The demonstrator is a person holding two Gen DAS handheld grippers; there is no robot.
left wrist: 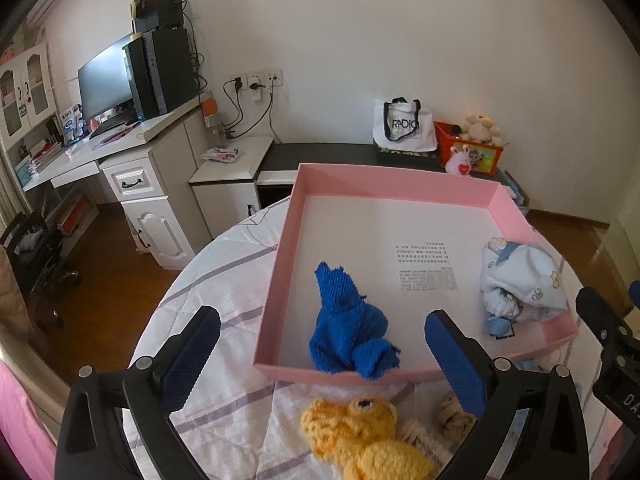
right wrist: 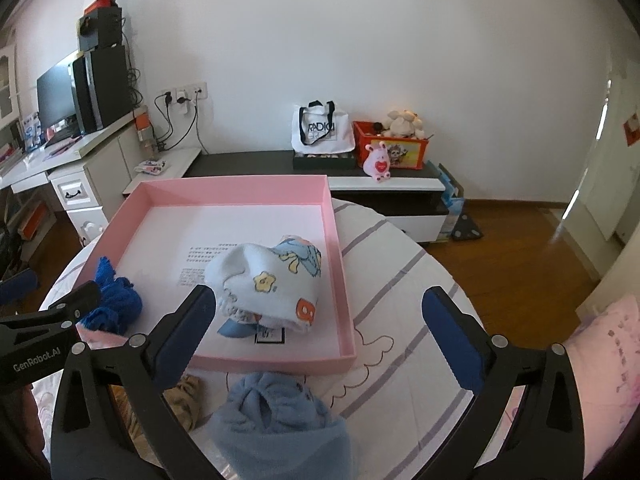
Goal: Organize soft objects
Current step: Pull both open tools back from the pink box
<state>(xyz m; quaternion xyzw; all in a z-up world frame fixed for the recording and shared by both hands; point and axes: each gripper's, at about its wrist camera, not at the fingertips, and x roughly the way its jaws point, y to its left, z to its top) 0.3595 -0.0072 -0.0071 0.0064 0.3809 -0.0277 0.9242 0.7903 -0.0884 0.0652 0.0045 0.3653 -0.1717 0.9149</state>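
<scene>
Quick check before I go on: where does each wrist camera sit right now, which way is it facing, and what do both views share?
Left wrist: on the left gripper, tilted down at the pink tray's near-left corner and blue knit piece; both open fingers show, right gripper at right edge.
Right wrist: on the right gripper, tilted down over the patterned white cloth; open fingers show, left gripper at left edge.
Shared: tray, both cloths, white tote bag.

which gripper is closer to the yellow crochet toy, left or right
Left. The left gripper is open right above the yellow crochet toy, which lies between its fingers in front of the pink box. The right gripper is off to the side, over a light blue cloth.
</scene>
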